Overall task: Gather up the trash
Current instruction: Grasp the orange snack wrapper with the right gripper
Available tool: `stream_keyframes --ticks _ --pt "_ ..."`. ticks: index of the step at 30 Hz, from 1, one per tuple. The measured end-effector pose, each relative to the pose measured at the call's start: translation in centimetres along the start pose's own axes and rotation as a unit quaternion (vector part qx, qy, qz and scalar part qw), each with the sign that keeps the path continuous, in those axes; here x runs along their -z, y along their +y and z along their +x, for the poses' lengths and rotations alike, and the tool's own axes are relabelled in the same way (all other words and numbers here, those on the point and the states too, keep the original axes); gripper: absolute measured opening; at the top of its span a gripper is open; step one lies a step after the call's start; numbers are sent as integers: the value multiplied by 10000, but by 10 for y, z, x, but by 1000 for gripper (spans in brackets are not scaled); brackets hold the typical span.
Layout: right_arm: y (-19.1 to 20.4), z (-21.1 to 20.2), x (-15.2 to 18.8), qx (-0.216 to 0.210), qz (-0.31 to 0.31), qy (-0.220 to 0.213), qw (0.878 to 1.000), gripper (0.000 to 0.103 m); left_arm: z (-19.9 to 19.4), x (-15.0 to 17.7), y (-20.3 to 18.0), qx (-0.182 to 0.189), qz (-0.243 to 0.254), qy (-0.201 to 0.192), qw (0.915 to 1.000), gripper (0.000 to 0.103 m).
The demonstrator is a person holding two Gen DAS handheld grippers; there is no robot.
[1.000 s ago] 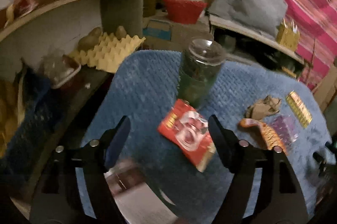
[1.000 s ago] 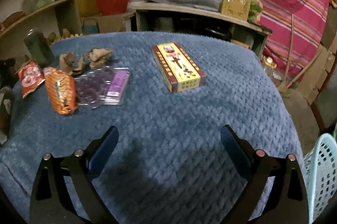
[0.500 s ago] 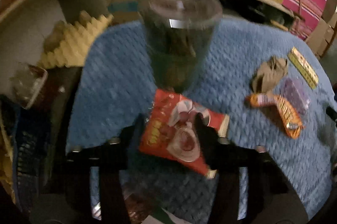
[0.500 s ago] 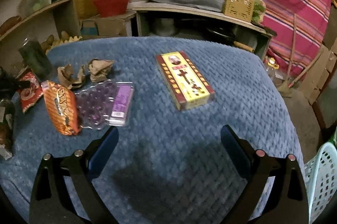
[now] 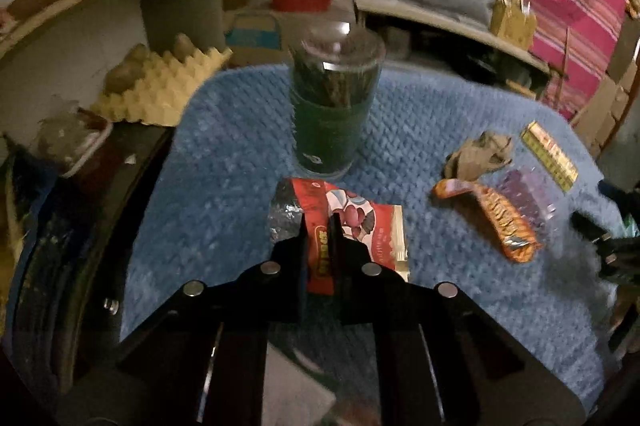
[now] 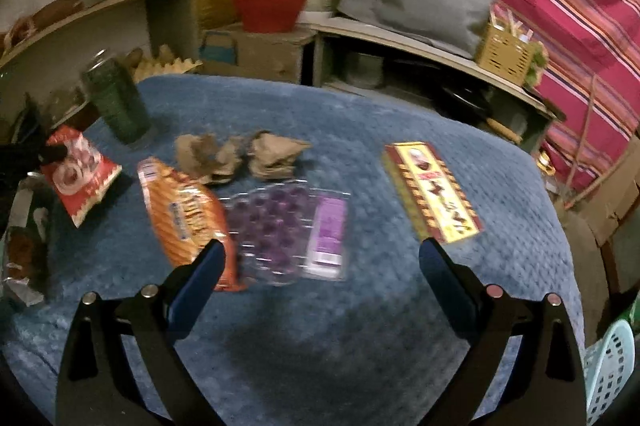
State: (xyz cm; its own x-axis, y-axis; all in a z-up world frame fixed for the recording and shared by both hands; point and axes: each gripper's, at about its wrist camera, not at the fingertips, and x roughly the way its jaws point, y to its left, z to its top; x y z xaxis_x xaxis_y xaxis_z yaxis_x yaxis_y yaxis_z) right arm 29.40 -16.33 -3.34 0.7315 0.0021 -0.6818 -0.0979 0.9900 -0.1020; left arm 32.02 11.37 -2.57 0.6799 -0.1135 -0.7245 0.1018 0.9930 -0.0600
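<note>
Blue quilted cloth (image 6: 360, 326) over a table, cluttered shelves behind. Left gripper (image 5: 320, 238), spread wide a second ago, is now pinched onto the red snack wrapper (image 5: 360, 222), gathered just in front of the green jar (image 5: 332, 114). First piece of trash judged secured. Right gripper (image 6: 320, 258) is held spread above the purple blister tray (image 6: 288, 226), the orange wrapper (image 6: 184, 210) beside it, having been brought nearer; nothing gripped.
</note>
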Motion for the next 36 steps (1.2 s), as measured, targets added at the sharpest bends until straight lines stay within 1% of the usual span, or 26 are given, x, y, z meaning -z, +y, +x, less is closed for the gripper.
stream_keyframes --ticks 4,8,14,18,19,20,21,23,25,27,29,31,32,36 --pt "25 4 0 -111 -205 41 9997 95 -32 5 -2 23 -151 -357 9992 7" --pt "50 14 -4 -252 -358 128 9990 95 -52 10 4 -52 -313 -562 9979 7" --pt "77 33 -7 -373 -475 287 9978 95 -59 23 26 -141 -612 -598 9962 7" --pt "85 46 -7 -210 -522 346 9978 94 -59 32 35 -162 -795 -553 9952 7" --pt "86 48 -7 -190 -539 356 9977 88 -60 35 36 -168 -829 -562 9948 7" --pt "87 50 -6 -178 -577 372 9975 71 -60 36 37 -162 -847 -567 9947 7" --pt "88 53 -5 -157 -635 434 9969 62 -61 38 38 -160 -872 -566 9945 7" --pt "87 52 -6 -127 -659 414 9969 47 -60 41 41 -172 -918 -540 9942 7" --pt "82 48 -7 -263 -601 383 9971 36 -61 43 42 -203 -957 -522 9938 7" --pt "76 42 -9 -330 -525 340 9975 32 -65 45 43 -196 -994 -539 9934 7" --pt "72 37 -9 -352 -492 316 9977 25 -72 44 41 -216 -988 -591 9931 7" --pt "65 30 -9 -373 -420 266 9981 21 -79 43 37 -214 -969 -664 9928 7" --pt "62 26 -9 -377 -382 233 9983 19 -84 42 34 -210 -959 -702 9927 7" --pt "41 2 -7 -381 -256 90 9989 18 -99 39 21 -204 -912 -826 9922 7"
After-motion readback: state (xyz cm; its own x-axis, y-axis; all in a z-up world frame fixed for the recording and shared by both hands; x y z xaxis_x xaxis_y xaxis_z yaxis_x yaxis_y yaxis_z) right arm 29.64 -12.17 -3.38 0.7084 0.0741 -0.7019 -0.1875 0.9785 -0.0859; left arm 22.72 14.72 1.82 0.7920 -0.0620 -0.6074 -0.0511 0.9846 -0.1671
